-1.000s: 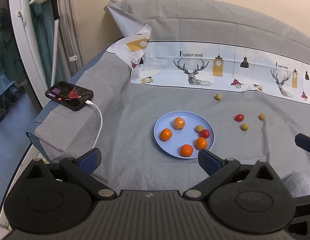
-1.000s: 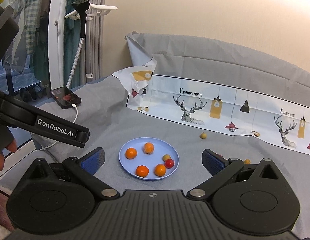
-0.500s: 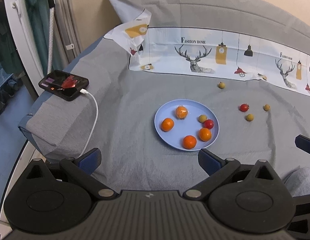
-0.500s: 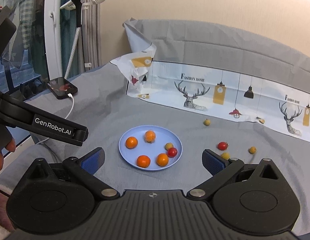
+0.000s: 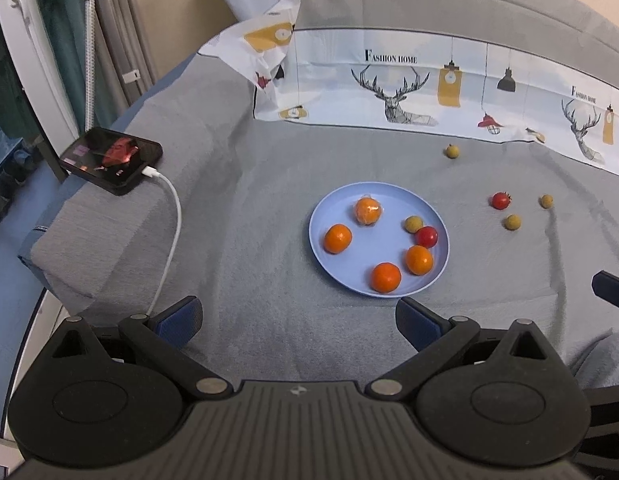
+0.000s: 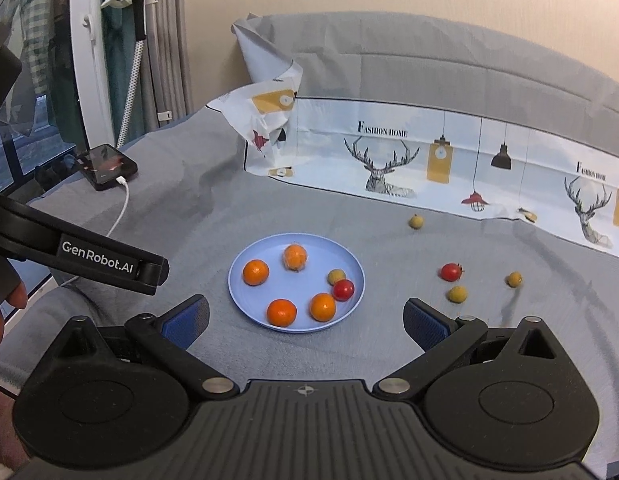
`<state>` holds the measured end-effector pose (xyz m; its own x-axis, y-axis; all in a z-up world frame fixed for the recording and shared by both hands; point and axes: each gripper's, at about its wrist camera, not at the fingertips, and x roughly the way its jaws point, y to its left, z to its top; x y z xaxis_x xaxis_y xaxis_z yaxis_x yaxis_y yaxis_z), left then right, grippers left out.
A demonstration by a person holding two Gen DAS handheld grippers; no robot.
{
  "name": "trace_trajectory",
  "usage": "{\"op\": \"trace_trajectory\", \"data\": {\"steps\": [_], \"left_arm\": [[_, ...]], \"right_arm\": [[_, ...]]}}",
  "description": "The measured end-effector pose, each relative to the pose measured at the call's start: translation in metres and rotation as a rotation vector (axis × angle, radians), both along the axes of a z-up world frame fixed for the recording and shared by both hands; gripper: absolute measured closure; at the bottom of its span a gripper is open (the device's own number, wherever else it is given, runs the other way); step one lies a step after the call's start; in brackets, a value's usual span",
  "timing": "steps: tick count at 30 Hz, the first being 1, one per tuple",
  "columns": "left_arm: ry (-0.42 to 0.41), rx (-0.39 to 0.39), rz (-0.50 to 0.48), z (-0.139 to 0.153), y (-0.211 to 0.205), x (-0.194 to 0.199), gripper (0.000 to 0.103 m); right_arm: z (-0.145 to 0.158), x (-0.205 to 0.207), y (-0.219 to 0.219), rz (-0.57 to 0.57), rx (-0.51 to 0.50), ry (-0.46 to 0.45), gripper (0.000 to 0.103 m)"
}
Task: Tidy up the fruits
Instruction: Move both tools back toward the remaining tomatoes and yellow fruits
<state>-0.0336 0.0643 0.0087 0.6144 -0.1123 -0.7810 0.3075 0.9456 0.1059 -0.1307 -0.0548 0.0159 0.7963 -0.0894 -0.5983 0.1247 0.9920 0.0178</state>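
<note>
Both the left gripper and right gripper hover empty, jaws spread wide; six fruits sit on the blue plate, gathered; four loose fruits lie on the grey cloth right of it, likely next.

You see a round, smooth blue plastic plate on soft, matt grey cloth, and shiny small orange fruits.
</note>
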Motion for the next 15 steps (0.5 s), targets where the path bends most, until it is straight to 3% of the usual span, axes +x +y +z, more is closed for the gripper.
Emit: {"op": "trace_trajectory", "data": {"steps": [15], "left_arm": [[0.071,0.034,-0.022,-0.022,-0.041,0.043,0.0]], "right_arm": [[-0.026,0.036,-0.031,-0.053,0.081,0.073,0.001]]}}
